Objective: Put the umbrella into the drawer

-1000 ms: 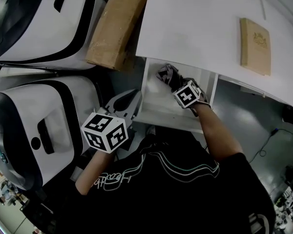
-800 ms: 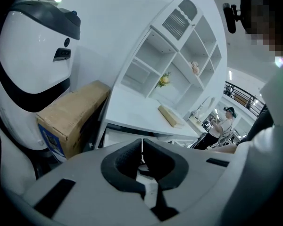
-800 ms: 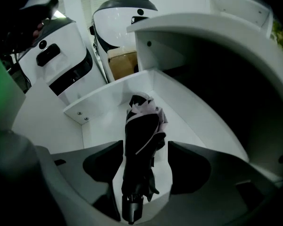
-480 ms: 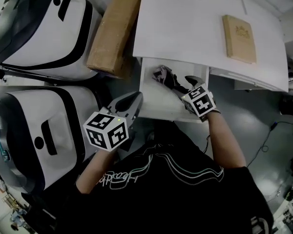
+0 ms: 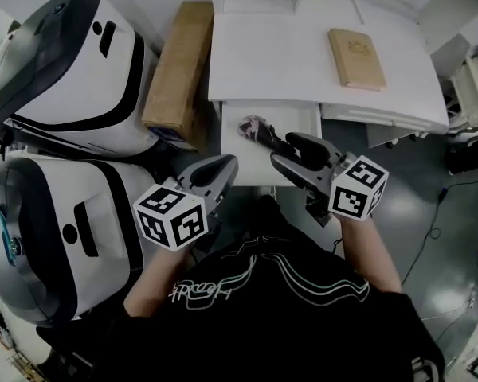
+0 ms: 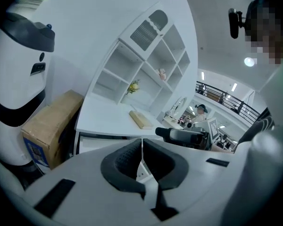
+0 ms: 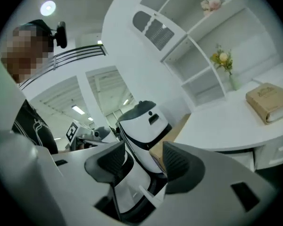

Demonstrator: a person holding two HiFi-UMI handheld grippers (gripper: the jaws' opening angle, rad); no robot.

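A folded, dark patterned umbrella [image 5: 253,127] lies in the open white drawer [image 5: 303,121] under the desk, near its left side. In the head view my right gripper [image 5: 285,150] hovers over the drawer's front right part, just right of the umbrella's near end. It is open and holds nothing. The right gripper view shows the right gripper [image 7: 144,157] with pads apart and only the room between them. My left gripper [image 5: 225,164] hangs left of the drawer front, clear of it. In the left gripper view the left gripper [image 6: 141,147] has its pads pressed together on nothing.
Above the drawer is a white desk [image 5: 271,62] with a tan book [image 5: 357,58] on it. A cardboard box [image 5: 175,62] leans at the desk's left edge. Two large white-and-black machines [image 5: 64,70] [image 5: 56,229] fill the left. A white shelf unit [image 6: 141,65] stands behind the desk.
My right gripper has drawn back from the umbrella toward the person and now stands open. The umbrella stays in the drawer. The left gripper has barely moved.
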